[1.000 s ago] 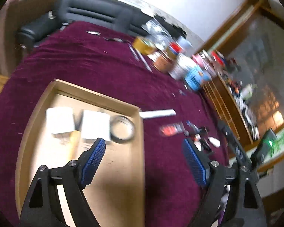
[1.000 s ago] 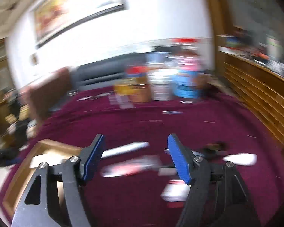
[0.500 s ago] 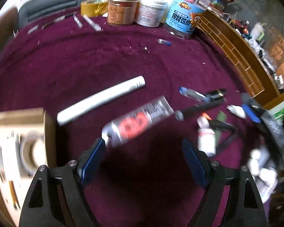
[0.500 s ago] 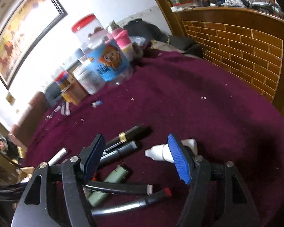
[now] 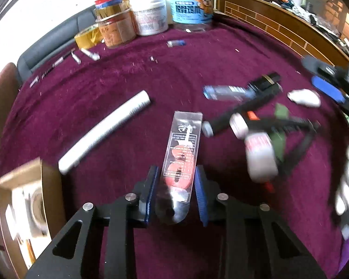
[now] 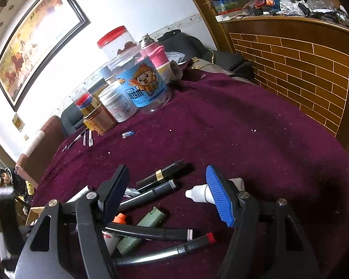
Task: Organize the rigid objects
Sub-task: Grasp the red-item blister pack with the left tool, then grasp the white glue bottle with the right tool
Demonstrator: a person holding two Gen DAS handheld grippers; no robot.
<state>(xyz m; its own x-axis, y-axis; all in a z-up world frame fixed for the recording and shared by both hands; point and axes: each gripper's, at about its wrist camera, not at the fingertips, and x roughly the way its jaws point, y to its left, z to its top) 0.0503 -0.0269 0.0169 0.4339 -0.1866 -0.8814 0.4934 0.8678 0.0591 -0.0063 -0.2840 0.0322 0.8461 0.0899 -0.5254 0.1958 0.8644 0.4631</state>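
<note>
The left gripper is sitting at 6 o'clock in the left wrist view, its jaws having just been closing, and the clear flat plastic packet with red discs and black print is lying between the blue pads, both pads against its edges, so it is pinching the packet's lower end. The packet is stretching up toward 12 o'clock from the pads, resting on the dark maroon velvet tablecloth. A long white tube is lying at 10 o'clock of the packet, apart from it. The open cardboard box is showing at 8 o'clock, cut off by the frame edge.

The right gripper is hanging spread, nothing between its pads. A small white dropper bottle is lying just behind its right pad, partly hidden. The black pens and markers are piled at 6 o'clock, with a green lighter among them, partly covered by the left finger.

In the left wrist view the heap at 3 o'clock is blurring badly; a white bottle is only roughly readable. The packet's print is too small to read. The plastic jars are standing at 12 o'clock, well apart from the packet.
</note>
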